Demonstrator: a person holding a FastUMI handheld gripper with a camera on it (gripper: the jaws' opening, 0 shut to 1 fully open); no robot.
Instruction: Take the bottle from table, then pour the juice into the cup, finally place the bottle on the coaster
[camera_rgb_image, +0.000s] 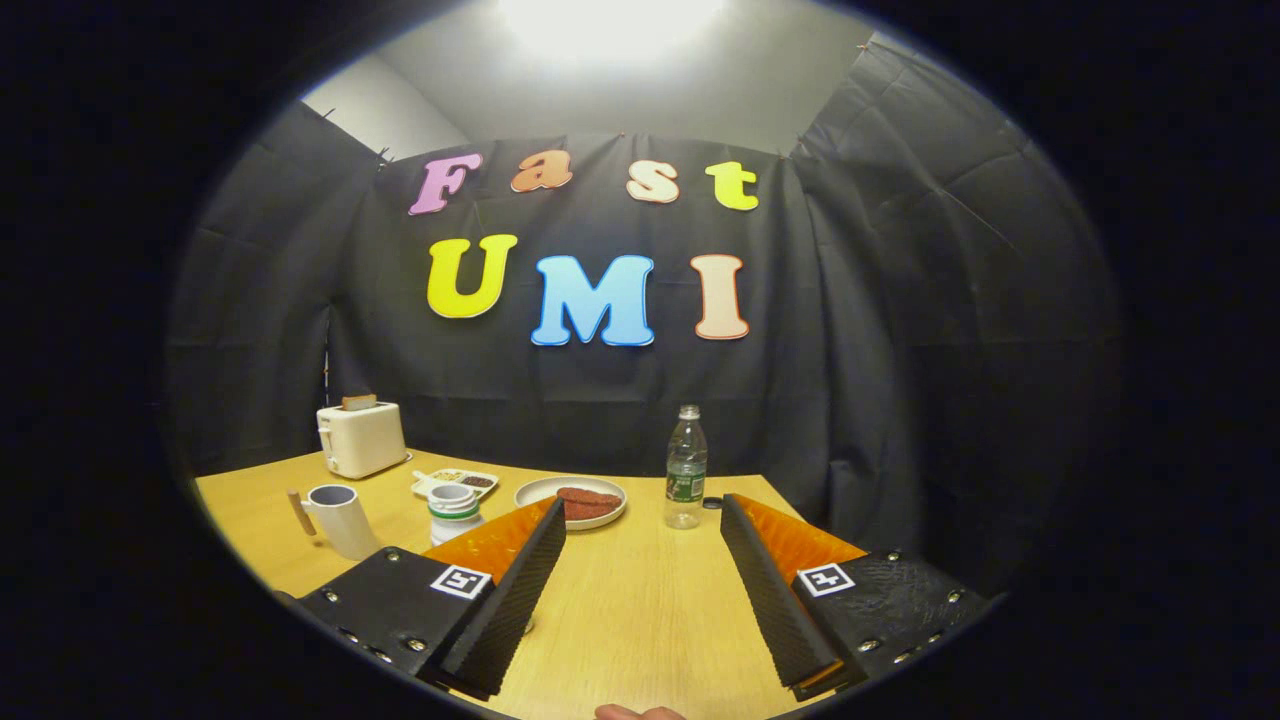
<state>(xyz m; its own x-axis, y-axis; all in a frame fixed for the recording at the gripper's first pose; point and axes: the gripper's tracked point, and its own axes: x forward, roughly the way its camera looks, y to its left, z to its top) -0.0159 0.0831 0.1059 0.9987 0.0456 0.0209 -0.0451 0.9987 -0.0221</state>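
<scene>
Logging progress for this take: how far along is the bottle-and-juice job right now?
Nothing looks done yet. The bottle stands upright on the table, capped, beyond the claw, whose fingers are spread open and grip nothing. In hand: lining up on the bottle, which sits just ahead between the fingers. Left: grasping it, pouring into the cup off to the side, then setting it down; I can't pick out the coaster.

Clear bottle (686, 467) stands upright, well beyond the wide-apart jaws; white handled cup (338, 518) sits far left.

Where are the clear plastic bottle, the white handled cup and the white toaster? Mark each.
Clear plastic bottle (686, 470): gripper view, on its label band.
White handled cup (341, 520): gripper view, on its side wall.
White toaster (362, 440): gripper view, on its front face.
</scene>
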